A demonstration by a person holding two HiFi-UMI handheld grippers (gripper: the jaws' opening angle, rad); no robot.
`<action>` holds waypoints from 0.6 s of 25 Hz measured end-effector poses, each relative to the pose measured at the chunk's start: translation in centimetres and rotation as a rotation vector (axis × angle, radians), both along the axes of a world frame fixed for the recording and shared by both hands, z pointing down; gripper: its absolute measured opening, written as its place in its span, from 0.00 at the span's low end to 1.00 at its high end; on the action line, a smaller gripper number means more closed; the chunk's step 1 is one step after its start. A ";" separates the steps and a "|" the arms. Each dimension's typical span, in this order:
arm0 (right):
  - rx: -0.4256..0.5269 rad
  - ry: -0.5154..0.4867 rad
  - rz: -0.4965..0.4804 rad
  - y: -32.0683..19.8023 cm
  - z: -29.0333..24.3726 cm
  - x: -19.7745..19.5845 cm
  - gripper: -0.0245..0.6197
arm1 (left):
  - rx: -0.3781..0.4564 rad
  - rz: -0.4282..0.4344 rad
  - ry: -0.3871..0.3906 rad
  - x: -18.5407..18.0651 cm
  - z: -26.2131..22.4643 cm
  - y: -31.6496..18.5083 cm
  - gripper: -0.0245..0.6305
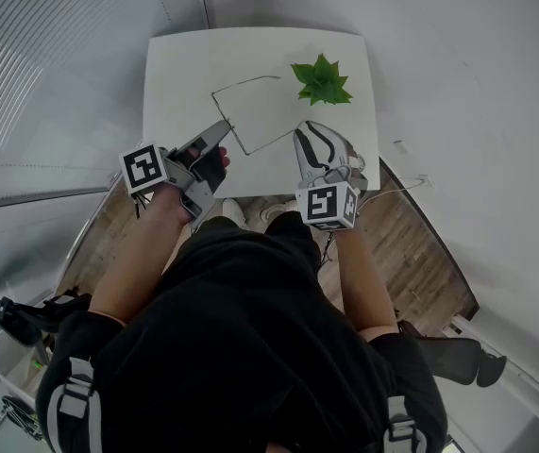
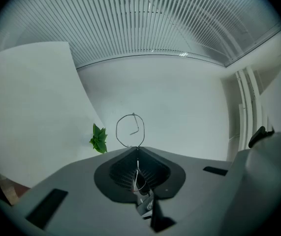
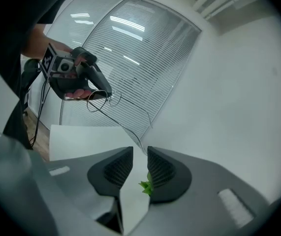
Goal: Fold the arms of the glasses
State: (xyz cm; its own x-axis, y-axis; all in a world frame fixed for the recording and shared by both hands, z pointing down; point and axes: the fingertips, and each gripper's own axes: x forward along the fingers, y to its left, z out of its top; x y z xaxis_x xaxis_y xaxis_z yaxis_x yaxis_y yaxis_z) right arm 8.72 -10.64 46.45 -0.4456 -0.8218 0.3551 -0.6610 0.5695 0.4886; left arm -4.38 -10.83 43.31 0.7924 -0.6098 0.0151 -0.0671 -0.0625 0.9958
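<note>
item: thin wire glasses (image 1: 232,125), held in the air above a white desk (image 1: 184,74), over its near half. held by: left tongs (image 1: 220,132), pressed together on the frame. in the left gripper view the wire ran down between the ribbed pads, and one round rim stood up just past the tips. from that grip one long arm of the glasses reached across towards the right tongs (image 1: 305,132); a second thin line ran off towards the far side of the desk. right tongs: spread, with a clear gap between the two dark pads and nothing pinched. in the right gripper view the end of the long arm came down just above and ahead of that gap; whether it touched a pad could not be told. the two tongs sat near each other, left one level, right one tipped a little downward. marker cubes: one on the left gripper (image 1: 144,166), one on the right (image 1: 328,204), both towards the person. also on the desk: a small green plant (image 1: 322,81), at the far right, apart from the glasses. surroundings: slatted blinds (image 2: 145,28) behind the desk, a wooden floor (image 1: 411,253) under it, the person's black top filling the lower head view.
</note>
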 end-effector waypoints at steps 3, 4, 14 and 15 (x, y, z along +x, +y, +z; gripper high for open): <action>0.011 0.042 0.005 -0.2 0.3 0.0 0.20 | 0.000 0.000 0.001 0.0 0.0 0.0 0.06; 0.013 0.051 0.008 -0.3 0.5 0.0 0.19 | 0.000 0.000 0.001 0.0 0.0 0.0 0.06; 0.042 0.094 0.022 -0.6 0.7 0.0 0.13 | -0.012 0.010 0.012 0.3 0.2 0.1 0.06; 0.044 0.094 0.023 -0.6 0.6 0.0 0.12 | -0.012 0.011 0.013 0.3 0.2 0.1 0.06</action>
